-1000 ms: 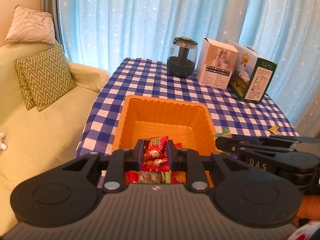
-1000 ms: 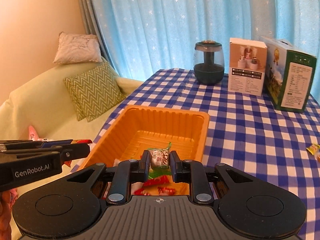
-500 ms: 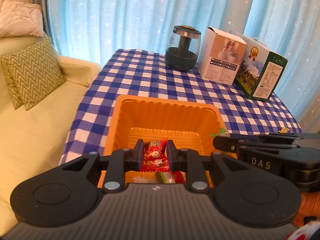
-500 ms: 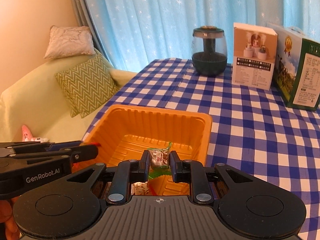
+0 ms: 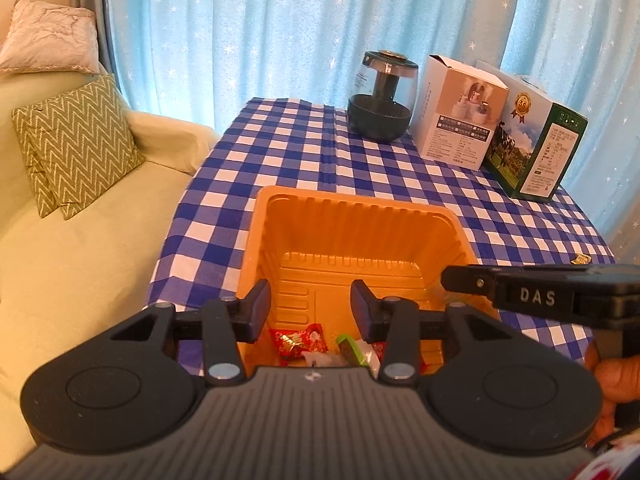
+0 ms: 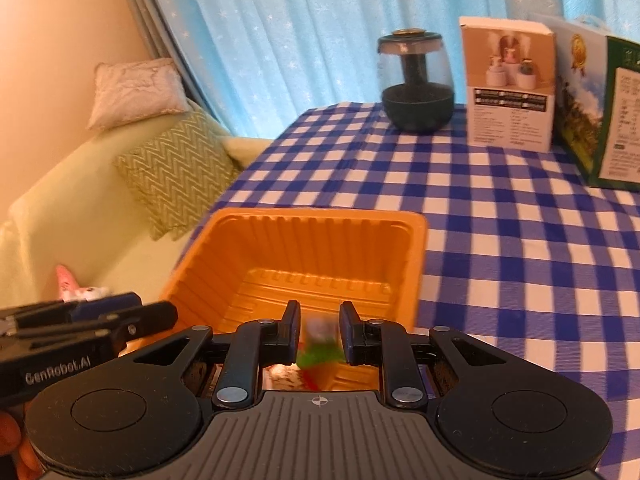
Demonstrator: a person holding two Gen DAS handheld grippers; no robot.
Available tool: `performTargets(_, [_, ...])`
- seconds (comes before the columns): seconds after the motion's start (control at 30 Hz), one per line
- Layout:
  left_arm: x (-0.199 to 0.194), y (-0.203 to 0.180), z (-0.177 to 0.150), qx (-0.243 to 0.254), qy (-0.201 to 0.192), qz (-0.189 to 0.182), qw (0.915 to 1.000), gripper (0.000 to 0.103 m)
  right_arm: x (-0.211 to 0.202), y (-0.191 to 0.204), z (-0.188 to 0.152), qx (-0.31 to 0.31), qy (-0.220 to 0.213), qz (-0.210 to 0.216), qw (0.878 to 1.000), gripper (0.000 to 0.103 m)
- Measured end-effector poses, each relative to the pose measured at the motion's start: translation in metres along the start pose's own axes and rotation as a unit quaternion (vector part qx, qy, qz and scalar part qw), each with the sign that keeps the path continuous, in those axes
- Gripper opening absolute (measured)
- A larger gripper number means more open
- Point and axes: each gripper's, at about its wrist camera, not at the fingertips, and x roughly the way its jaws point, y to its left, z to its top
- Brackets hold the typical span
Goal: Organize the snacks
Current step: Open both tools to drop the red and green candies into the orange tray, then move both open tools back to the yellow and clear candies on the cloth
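Several snacks: small foil-wrapped sweets lie at the near end of the ribbed orange plastic tray (image 5: 256,248), among them a red printed wrapper (image 5: 299,340) and a green wrapper (image 5: 351,350).
Left gripper (image 5: 311,306): fingers spread wide, empty, above the tray.
Right gripper (image 6: 320,330): fingers slightly parted; a blurred green-and-silver wrapped sweet (image 6: 320,338) sits between them, contact cannot be told.
Handling: judged very light, crinkly, slippery foil over a harder core; best pinched across the body, not the twisted ends.
Stray sweet (image 5: 581,258): a small gold wrapper on the blue-checked tablecloth (image 5: 288,152), well apart from the tray.
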Motion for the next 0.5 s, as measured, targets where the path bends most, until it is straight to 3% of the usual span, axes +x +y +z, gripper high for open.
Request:
performTargets(0.07, [-0.006, 0.0, -0.002, 0.0, -0.001, 0.005, 1.0, 0.044, -0.002, 0.0, 0.001, 0.007, -0.003, 0.009, 1.0, 0.041])
performTargets(0.1, [-0.009, 0.0, -0.003, -0.002, -0.001, 0.006, 1.0, 0.045, -0.005, -0.002, 0.001, 0.011, -0.008, 0.01, 1.0, 0.058])
performTargets(0.33, [-0.04, -0.009, -0.014, -0.012, -0.006, 0.006, 0.9999, 0.055, -0.044, -0.011, -0.014, 0.03, -0.023, -0.008, 0.999, 0.06])
performTargets(0.5, [-0.068, -0.031, -0.026, -0.006, -0.009, 0.001, 0.9999, 0.063, -0.088, -0.019, -0.04, 0.04, -0.029, -0.046, 0.998, 0.06])
